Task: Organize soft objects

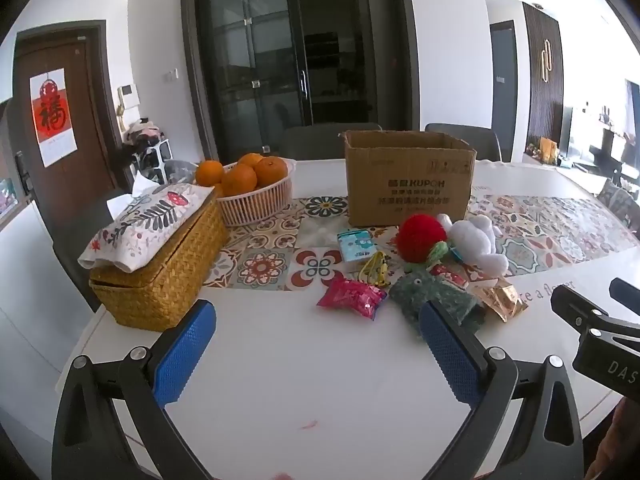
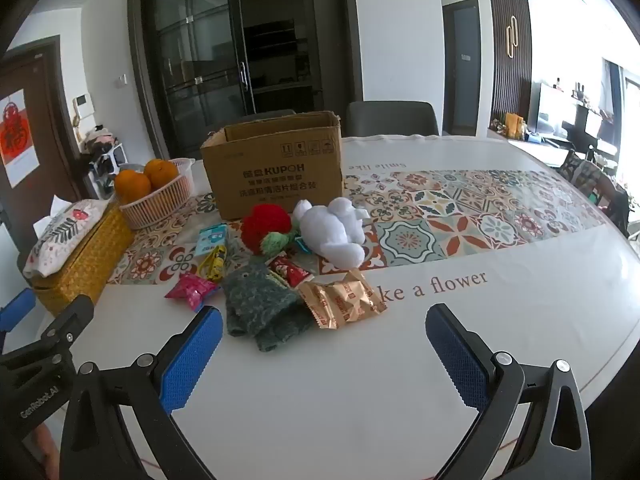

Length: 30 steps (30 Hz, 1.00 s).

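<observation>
Two hand-held grippers hover low over a white surface (image 2: pixel 520 320), the left gripper (image 1: pixel 316 344) and the right gripper (image 2: pixel 324 344) each spread wide with blue pads holding nothing. Bare white surface lies under and between both sets of jaws, and in the right wrist view open room runs from 1 to 3 o'clock out to the surface's curved edge. The soft things sit in a cluster at 12 o'clock in that view: a green plush toy (image 2: pixel 260 304) nearest, just beyond the left pad; a red pom-pom (image 2: pixel 266 226) and a white plush toy (image 2: pixel 334 228) farther back, side by side. Snack packets crowd them: a gold wrapper (image 2: pixel 344 300) touching the green plush toy's right side, a red packet (image 2: pixel 290 272) behind it, a pink packet (image 2: pixel 192 290) at 11 o'clock, with a yellow packet (image 2: pixel 214 266) and a tissue pack (image 2: pixel 212 238) beyond. An open cardboard box (image 2: pixel 276 176) stands upright just behind the cluster. At 10 o'clock a woven tissue box (image 2: pixel 84 264) and a basket of oranges (image 2: pixel 156 196) line the left edge.
</observation>
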### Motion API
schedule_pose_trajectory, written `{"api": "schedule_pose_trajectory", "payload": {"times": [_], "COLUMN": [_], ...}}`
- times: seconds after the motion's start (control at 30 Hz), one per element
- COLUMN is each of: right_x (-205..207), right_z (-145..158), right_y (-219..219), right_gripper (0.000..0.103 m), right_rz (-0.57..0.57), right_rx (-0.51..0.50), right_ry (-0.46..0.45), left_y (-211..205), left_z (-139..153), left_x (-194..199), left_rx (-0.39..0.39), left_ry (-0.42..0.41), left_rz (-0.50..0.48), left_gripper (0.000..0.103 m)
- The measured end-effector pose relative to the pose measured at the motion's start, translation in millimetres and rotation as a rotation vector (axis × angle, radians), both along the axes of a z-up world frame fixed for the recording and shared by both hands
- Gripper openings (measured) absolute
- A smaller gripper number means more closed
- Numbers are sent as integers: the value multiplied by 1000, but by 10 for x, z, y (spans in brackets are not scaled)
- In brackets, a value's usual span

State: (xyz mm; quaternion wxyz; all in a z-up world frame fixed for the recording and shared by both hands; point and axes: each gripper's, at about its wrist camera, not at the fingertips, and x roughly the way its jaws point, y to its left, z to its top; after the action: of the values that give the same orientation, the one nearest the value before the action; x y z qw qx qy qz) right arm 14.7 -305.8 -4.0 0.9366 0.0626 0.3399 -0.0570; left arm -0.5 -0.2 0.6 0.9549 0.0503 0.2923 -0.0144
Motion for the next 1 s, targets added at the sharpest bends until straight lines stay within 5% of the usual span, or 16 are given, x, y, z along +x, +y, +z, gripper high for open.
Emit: {"api": "schedule_pose_trajectory", "payload": {"times": [1.0], "right_x": [8], "right_z": [-11], "right_y": [-7], "right_gripper": [103], "right_rz": [3], "right_rx": [19], "right_ry": [0], "left_y": [-18], "left_z": [42], "left_x": [-15], "left_rx": [-18], "left_ry": [-14], "left_rz": [-17], "left_gripper": [103]}}
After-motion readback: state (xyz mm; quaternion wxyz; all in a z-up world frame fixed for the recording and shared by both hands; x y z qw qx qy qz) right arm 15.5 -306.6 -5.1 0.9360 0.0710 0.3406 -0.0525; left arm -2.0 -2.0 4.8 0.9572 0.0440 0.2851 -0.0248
